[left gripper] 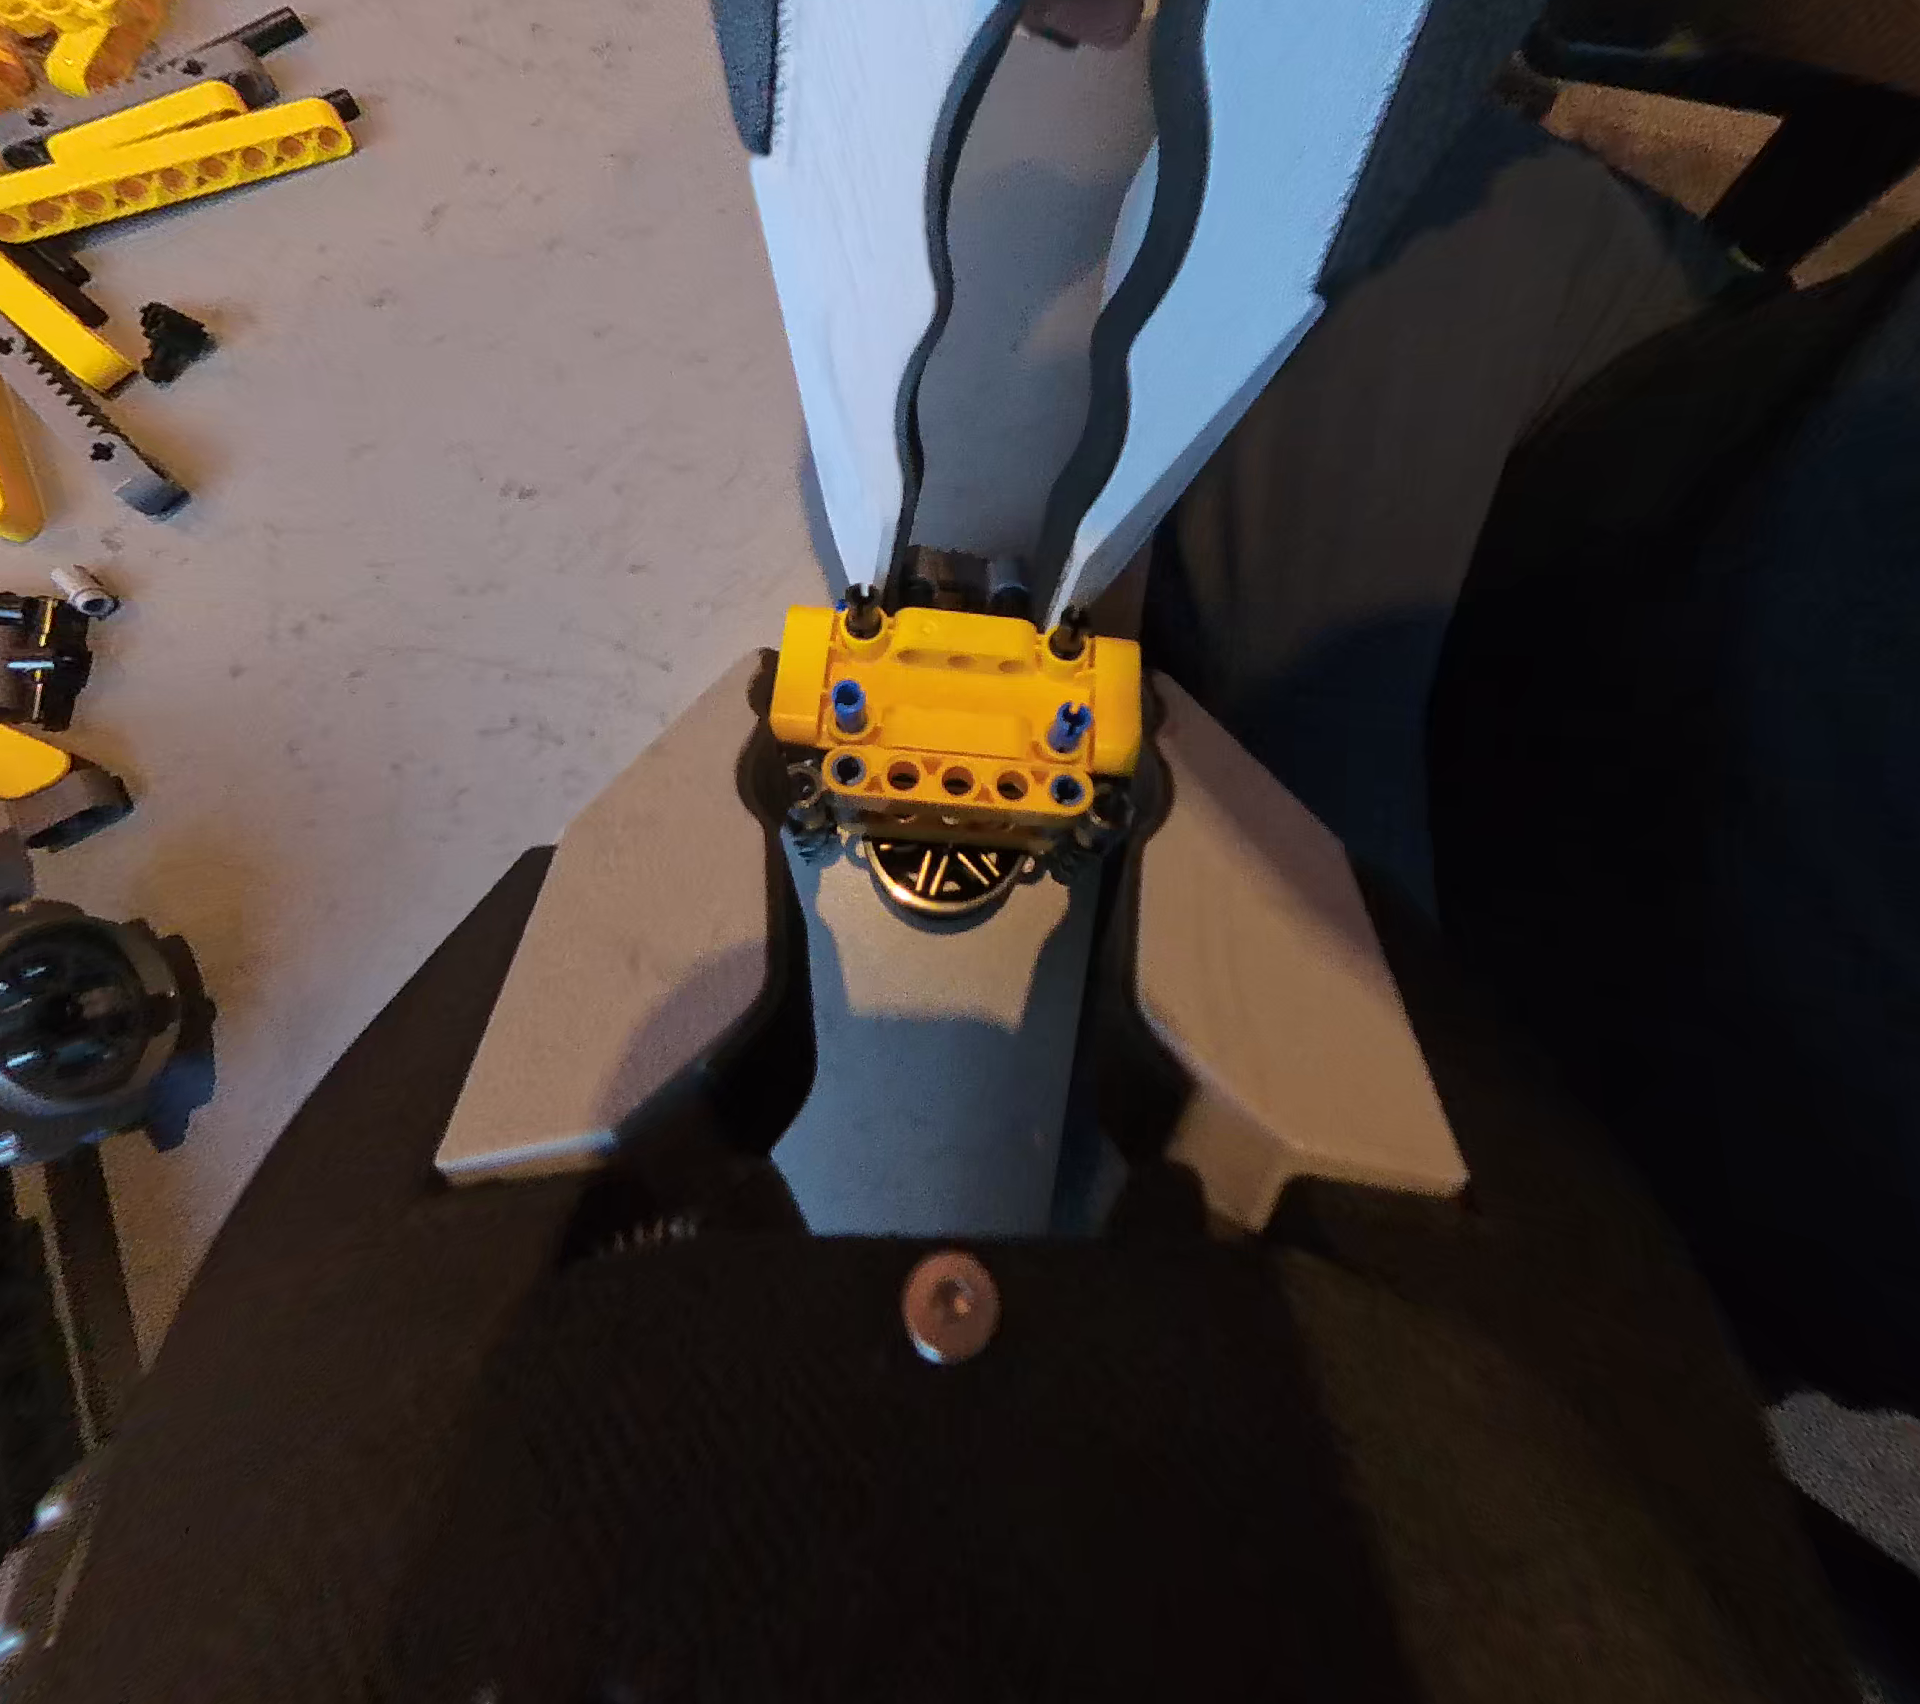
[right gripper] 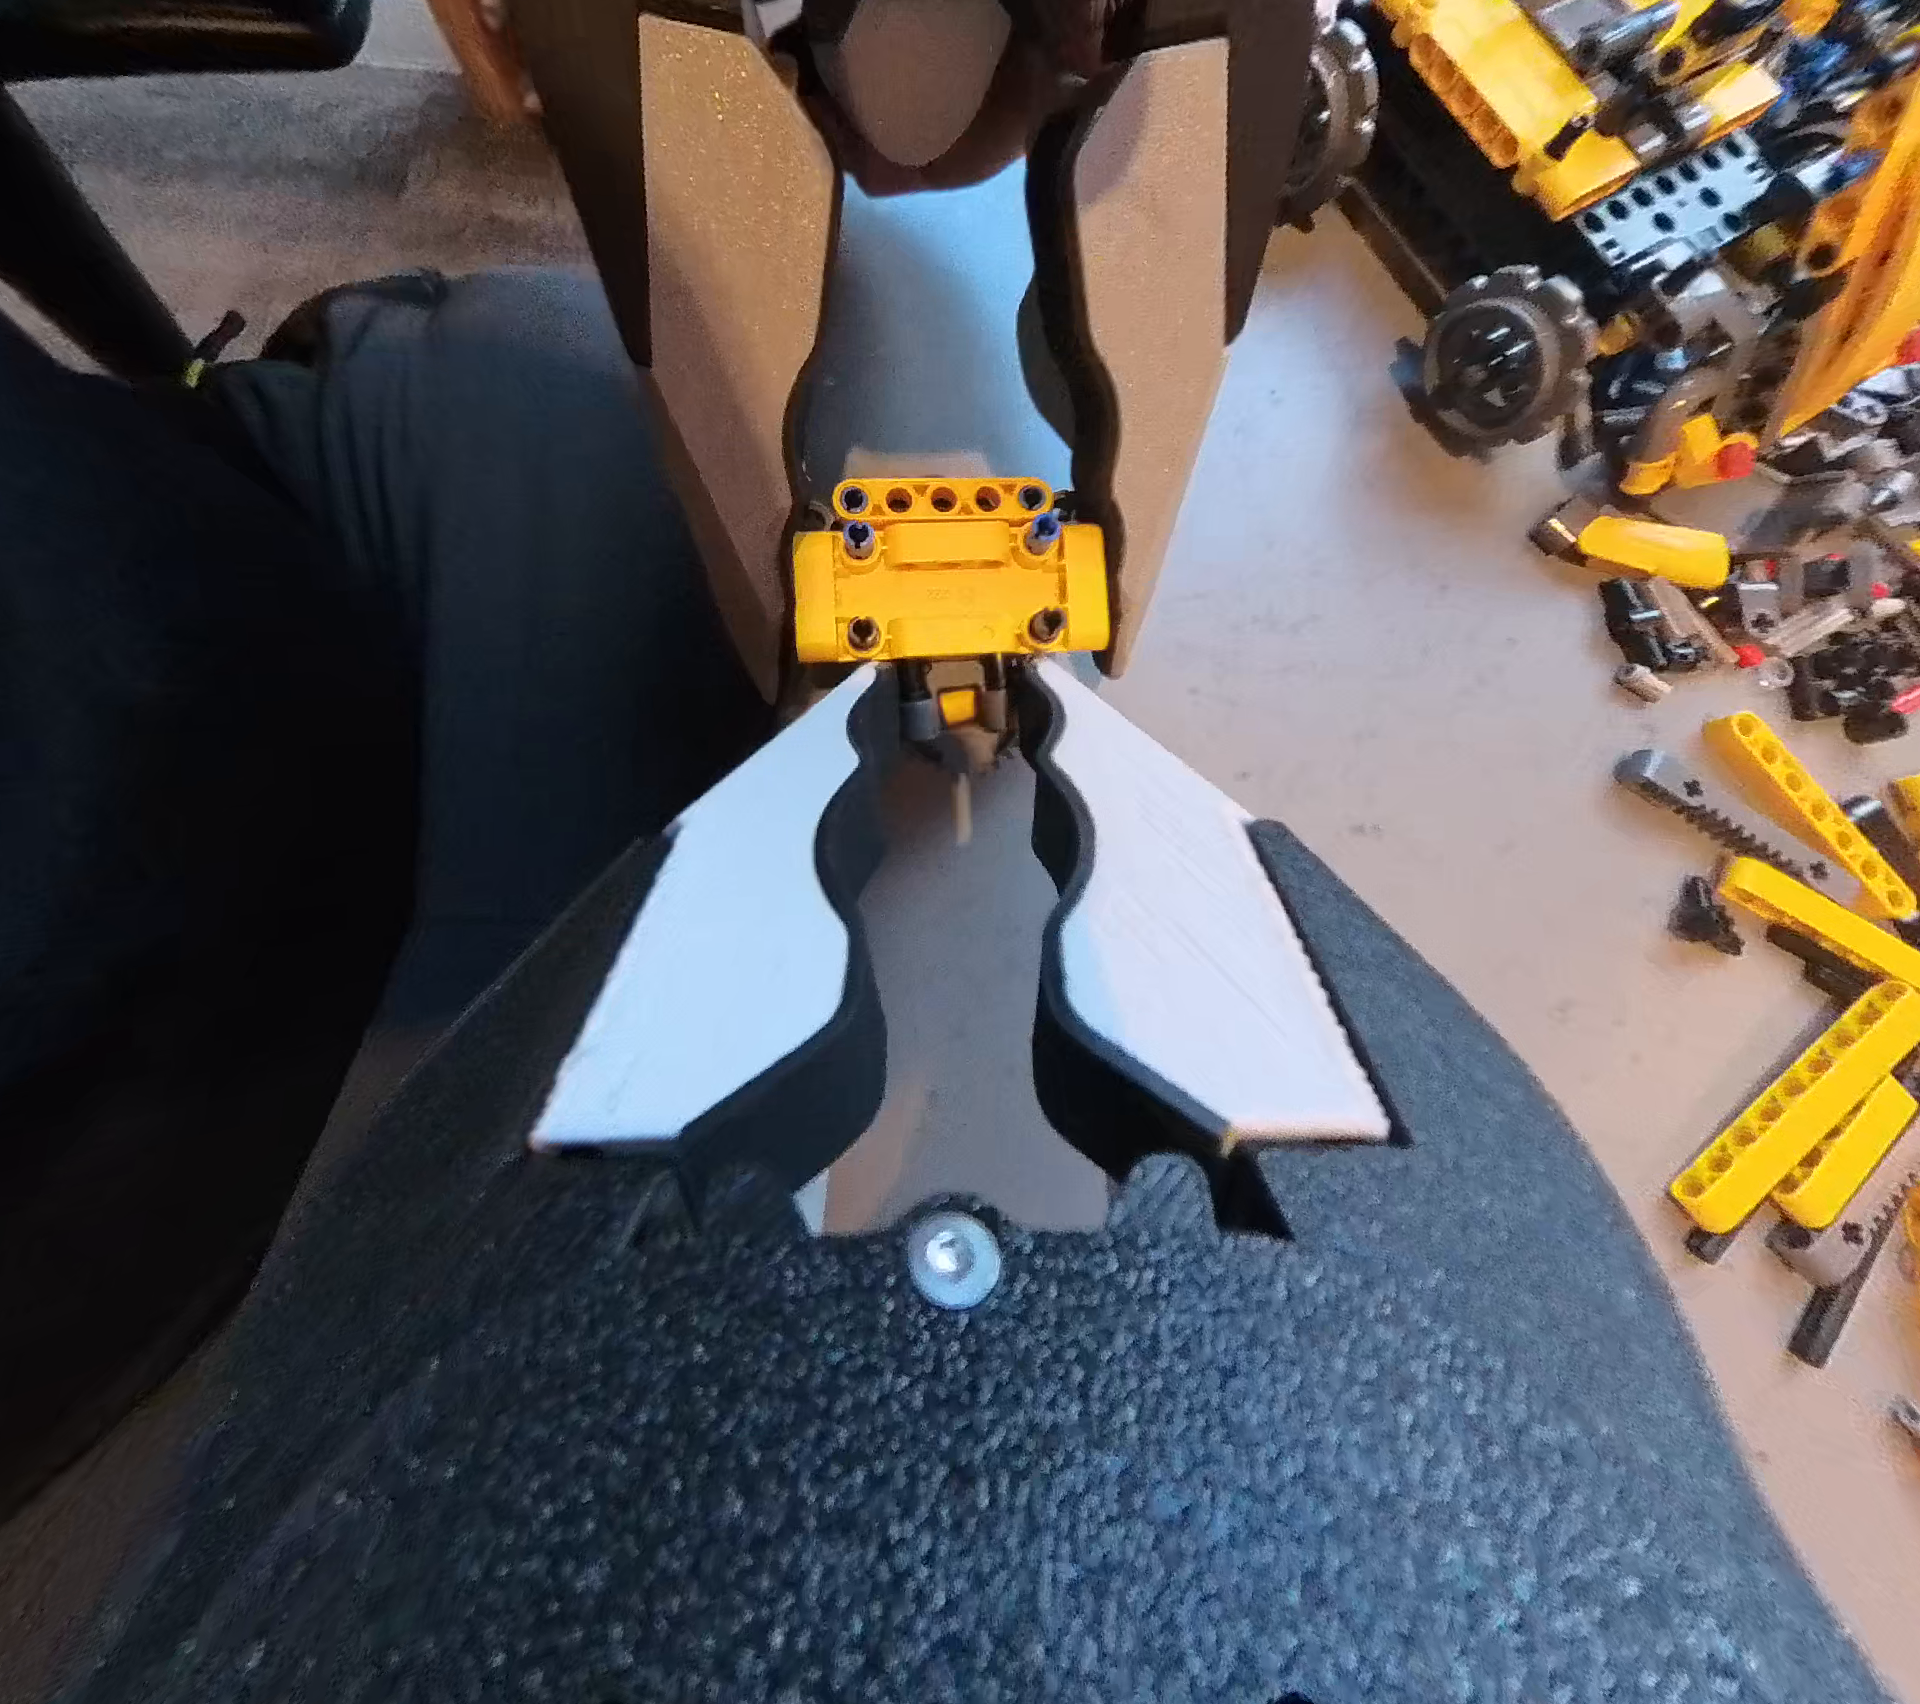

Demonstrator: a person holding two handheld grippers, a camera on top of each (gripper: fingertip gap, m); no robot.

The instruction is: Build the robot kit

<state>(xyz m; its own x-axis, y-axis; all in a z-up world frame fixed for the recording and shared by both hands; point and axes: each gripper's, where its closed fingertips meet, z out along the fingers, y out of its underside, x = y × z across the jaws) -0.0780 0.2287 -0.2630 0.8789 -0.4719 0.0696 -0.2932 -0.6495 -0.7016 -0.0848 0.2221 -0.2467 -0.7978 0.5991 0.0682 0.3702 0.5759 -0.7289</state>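
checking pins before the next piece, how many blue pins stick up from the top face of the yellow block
2: one blue pin near the yellow block left edge, the other near its right; more may be hidden underneath.

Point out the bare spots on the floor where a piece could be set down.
Bare floor lies between the loose yellow beams and the white gripper. In the right wrist view, another clear patch sits between the grey gripper and the parts pile. Around the half-built yellow vehicle it is crowded.

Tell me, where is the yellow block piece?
Centre of both views: the yellow block piece sits between the left tongs and right tongs, above the floor.
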